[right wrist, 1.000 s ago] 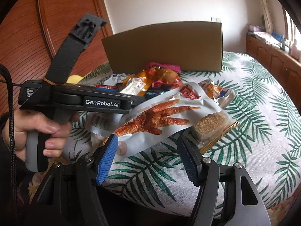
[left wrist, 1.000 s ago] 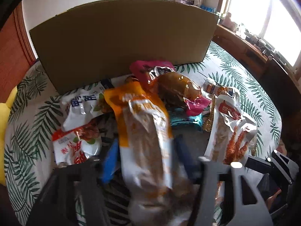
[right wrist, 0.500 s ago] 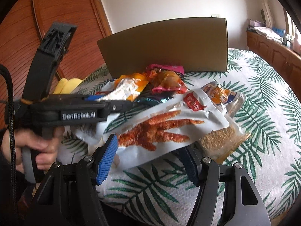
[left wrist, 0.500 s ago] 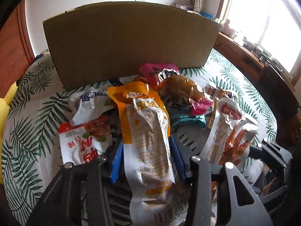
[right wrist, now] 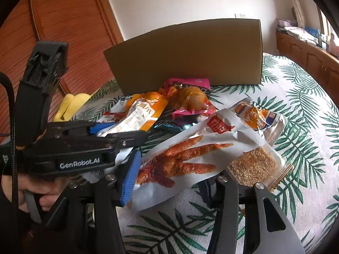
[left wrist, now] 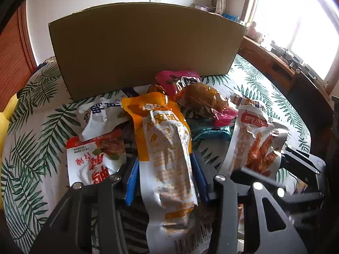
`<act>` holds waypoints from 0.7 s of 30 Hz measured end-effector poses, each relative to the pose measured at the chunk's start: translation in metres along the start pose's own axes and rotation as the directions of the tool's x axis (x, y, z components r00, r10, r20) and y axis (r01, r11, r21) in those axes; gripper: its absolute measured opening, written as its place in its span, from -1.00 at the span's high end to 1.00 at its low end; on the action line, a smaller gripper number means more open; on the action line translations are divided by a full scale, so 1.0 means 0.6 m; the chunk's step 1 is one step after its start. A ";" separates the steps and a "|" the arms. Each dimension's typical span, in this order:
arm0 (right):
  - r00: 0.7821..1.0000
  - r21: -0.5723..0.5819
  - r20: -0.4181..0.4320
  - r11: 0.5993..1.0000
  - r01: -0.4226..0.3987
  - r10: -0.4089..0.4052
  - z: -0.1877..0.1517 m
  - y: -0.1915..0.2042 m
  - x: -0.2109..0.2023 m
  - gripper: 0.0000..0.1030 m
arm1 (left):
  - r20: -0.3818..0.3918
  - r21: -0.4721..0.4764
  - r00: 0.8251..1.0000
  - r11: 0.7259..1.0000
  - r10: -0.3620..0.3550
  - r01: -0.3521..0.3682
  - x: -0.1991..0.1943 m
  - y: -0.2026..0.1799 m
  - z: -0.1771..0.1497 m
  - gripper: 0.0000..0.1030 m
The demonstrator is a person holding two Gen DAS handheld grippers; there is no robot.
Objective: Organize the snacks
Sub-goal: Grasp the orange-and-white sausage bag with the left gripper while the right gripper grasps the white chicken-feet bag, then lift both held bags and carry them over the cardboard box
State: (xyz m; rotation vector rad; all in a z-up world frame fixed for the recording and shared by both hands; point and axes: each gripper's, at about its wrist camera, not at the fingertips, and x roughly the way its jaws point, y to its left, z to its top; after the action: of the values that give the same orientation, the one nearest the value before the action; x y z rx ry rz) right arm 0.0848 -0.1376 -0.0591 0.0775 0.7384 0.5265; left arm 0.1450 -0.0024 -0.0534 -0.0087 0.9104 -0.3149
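Nearest you, left gripper (left wrist: pixel 164 180): jaws closed on the orange-topped pouch (left wrist: pixel 167 148), blue pads pressing both its sides. The pouch's long axis runs straight out between the fingers, pointing at the cardboard box (left wrist: pixel 146 48); its barcode end hangs back toward you.

Right gripper (right wrist: pixel 171 180): its jaws have just been closing on the chicken-feet pouch (right wrist: pixel 190 156). The blue pad touches the pouch's near-left edge; the other finger is hidden under the packet, so a firm grip is likely but not certain. This pouch lies crosswise to the fingers, slanting up toward the box's right end.

Beyond both, on the leaf-print cloth (right wrist: pixel 296 127): the loose pile, with the pink packet (left wrist: pixel 180 78) just in front of the box wall.

Box is farthest, upright, interior not visible. Judgement: the left pouch is already aimed at it, the easier carry; the right one will swing.
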 end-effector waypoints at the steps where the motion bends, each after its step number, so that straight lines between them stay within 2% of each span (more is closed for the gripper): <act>1: 1.000 0.003 0.001 1.000 -0.001 0.001 0.001 -0.002 0.001 0.14 | 0.000 -0.001 1.000 1.000 -0.001 0.001 0.000 0.001 0.000 0.13; 9: 0.999 0.016 0.036 0.999 -0.038 0.038 0.010 -0.011 -0.017 0.43 | 0.043 -0.023 0.999 1.000 -0.018 0.019 -0.024 0.014 -0.017 0.18; 16: 0.994 -0.015 0.082 0.998 -0.065 0.066 0.024 -0.001 -0.052 0.57 | 0.124 -0.029 0.992 0.999 -0.030 0.034 -0.069 0.013 -0.025 0.19; 21: 0.992 -0.054 0.121 0.998 -0.039 0.046 0.040 0.004 -0.073 0.63 | 0.187 -0.028 0.982 0.999 -0.034 0.040 -0.107 0.011 -0.024 0.19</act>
State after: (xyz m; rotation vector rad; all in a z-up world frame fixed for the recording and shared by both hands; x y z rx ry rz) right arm 0.0728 -0.1537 -0.0134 0.0767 0.6046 0.5761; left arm 0.0991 0.0234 -0.0135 -0.0827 0.7301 -0.3284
